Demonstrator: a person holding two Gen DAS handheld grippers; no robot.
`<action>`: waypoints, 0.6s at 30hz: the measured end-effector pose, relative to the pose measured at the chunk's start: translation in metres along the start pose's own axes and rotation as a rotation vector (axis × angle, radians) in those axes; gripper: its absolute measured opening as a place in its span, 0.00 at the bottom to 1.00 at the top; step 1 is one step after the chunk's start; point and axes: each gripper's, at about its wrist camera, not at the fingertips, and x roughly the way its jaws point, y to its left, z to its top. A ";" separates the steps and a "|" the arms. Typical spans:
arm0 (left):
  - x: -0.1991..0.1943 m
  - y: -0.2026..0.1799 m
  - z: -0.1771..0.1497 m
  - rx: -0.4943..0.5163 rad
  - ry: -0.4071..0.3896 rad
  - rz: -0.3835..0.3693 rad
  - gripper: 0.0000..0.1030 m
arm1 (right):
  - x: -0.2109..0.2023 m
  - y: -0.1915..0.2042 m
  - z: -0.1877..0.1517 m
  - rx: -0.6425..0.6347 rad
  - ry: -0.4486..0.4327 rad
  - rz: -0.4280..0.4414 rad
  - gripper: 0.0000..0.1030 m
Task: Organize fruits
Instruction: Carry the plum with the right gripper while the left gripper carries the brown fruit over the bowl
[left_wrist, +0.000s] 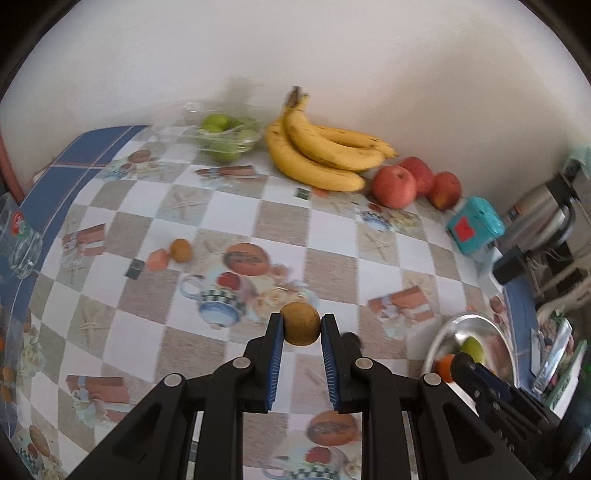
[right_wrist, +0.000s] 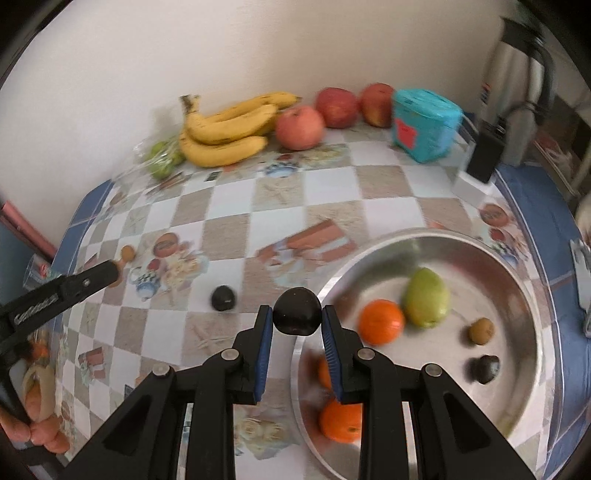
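Observation:
My left gripper (left_wrist: 303, 318) is shut on a small round brown fruit (left_wrist: 300, 330), held above the checked tablecloth. A second brown fruit (left_wrist: 181, 250) lies on the cloth farther left. My right gripper (right_wrist: 296, 311) is shut on a dark round fruit (right_wrist: 297, 317), just left of the rim of a metal bowl (right_wrist: 369, 254). The bowl holds oranges (right_wrist: 381, 321), a green fruit (right_wrist: 426, 297), a brown fruit (right_wrist: 481, 331) and a dark fruit (right_wrist: 485, 368). Another dark fruit (right_wrist: 223, 298) rests on the table.
Along the back wall lie bananas (left_wrist: 321, 151), red apples (left_wrist: 395, 184) and bagged green fruits (left_wrist: 225, 136). A teal box (right_wrist: 424, 125), a black box (right_wrist: 484, 155) and a steel flask (right_wrist: 517, 74) stand at the back right. A hand (right_wrist: 40, 432) holds the left gripper.

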 end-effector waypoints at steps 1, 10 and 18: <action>0.000 -0.006 -0.001 0.012 0.003 -0.009 0.22 | 0.000 -0.007 0.000 0.017 0.003 -0.009 0.27; 0.004 -0.063 -0.018 0.117 0.049 -0.093 0.22 | -0.012 -0.070 -0.002 0.180 0.005 -0.082 0.27; 0.010 -0.117 -0.040 0.228 0.112 -0.178 0.22 | -0.023 -0.107 -0.006 0.285 0.009 -0.103 0.27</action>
